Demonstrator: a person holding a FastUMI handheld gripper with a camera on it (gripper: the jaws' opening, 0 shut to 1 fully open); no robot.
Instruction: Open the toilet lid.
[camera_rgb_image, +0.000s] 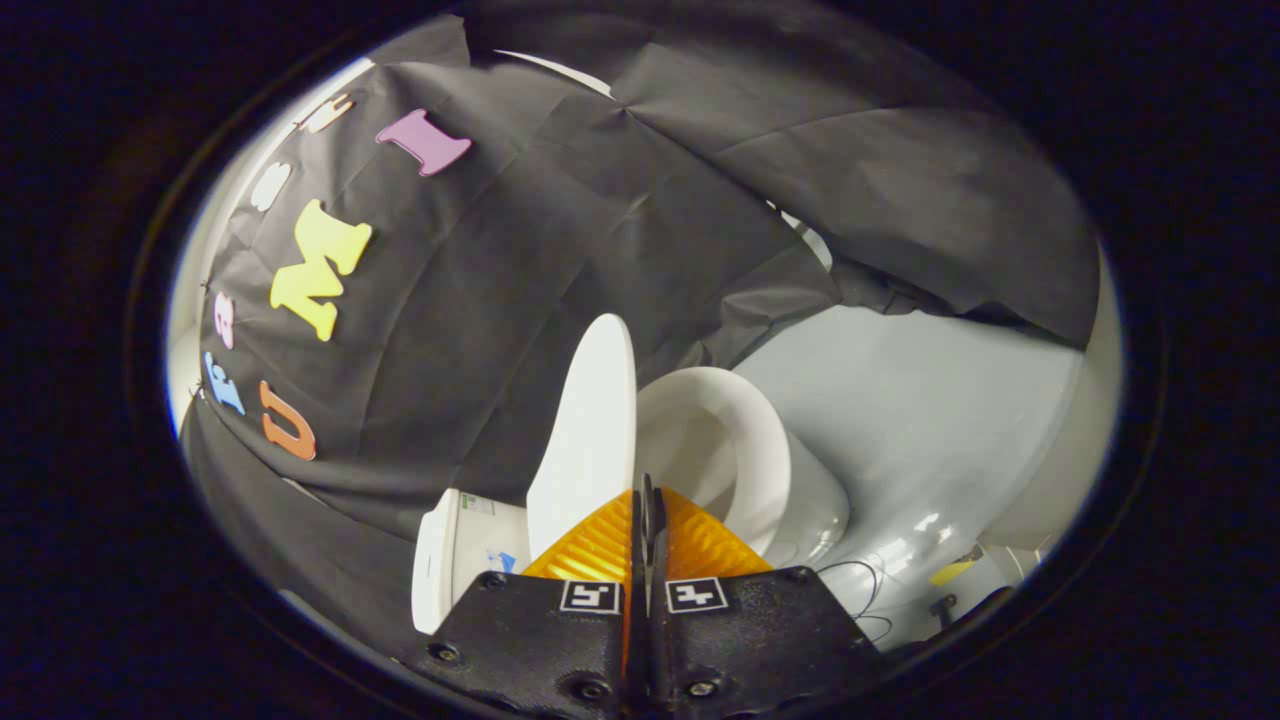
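Toilet lid (590, 430), a white oval plastic flap, is standing raised just beyond the gripper (647, 495), whose fingers are pressing together on nothing. White ceramic bowl (760, 470) is lying open beside it. Judging so, easing straight back without nudging the lid seems wise.

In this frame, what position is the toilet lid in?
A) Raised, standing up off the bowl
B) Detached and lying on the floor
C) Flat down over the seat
A: the toilet lid stands raised just ahead of the gripper, whose fingers are closed together on nothing, and the seat ring and bowl opening beside it are uncovered.
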